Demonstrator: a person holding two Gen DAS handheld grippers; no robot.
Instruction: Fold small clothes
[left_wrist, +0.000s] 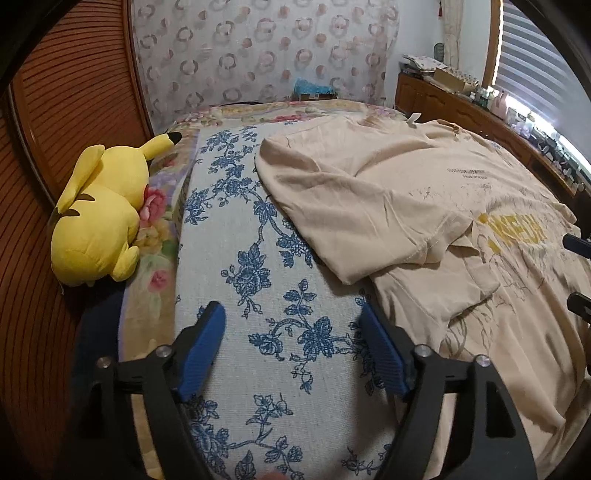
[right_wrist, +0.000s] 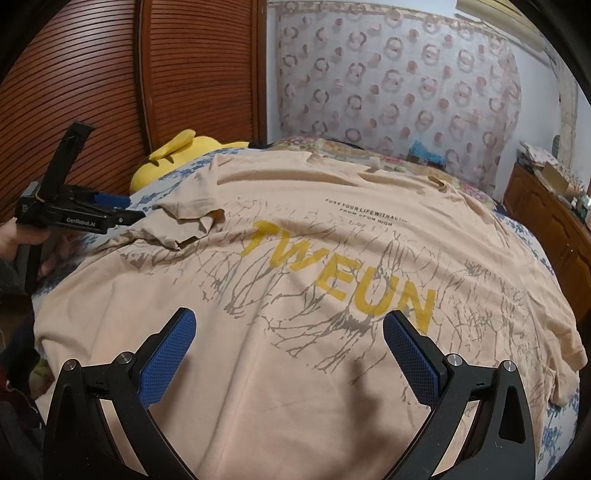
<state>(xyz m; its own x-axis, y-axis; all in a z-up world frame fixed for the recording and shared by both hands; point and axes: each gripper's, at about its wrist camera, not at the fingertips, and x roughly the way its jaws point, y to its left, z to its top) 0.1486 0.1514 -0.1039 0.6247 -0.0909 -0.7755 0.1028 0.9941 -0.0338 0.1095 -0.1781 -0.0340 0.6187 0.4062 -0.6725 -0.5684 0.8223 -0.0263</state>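
A beige T-shirt (left_wrist: 369, 184) with a yellow "TWEUN" print (right_wrist: 340, 284) lies spread flat on the bed. Its left sleeve (left_wrist: 424, 236) is folded inward onto the body and shows as a crumpled flap (right_wrist: 184, 225) in the right wrist view. My left gripper (left_wrist: 291, 315) is open over the blue floral cloth (left_wrist: 258, 229) just left of the shirt, with nothing between its fingers. A hand (right_wrist: 14, 236) holds it at the shirt's left edge (right_wrist: 125, 208). My right gripper (right_wrist: 291, 319) hangs open above the shirt's lower middle, empty.
A yellow plush toy (left_wrist: 99, 218) lies at the bed's left edge beside a brown louvred wooden door (right_wrist: 92, 74). A wooden dresser (left_wrist: 461, 107) crowded with small items stands along the right, under a window. A patterned curtain (right_wrist: 399, 81) hangs behind the bed.
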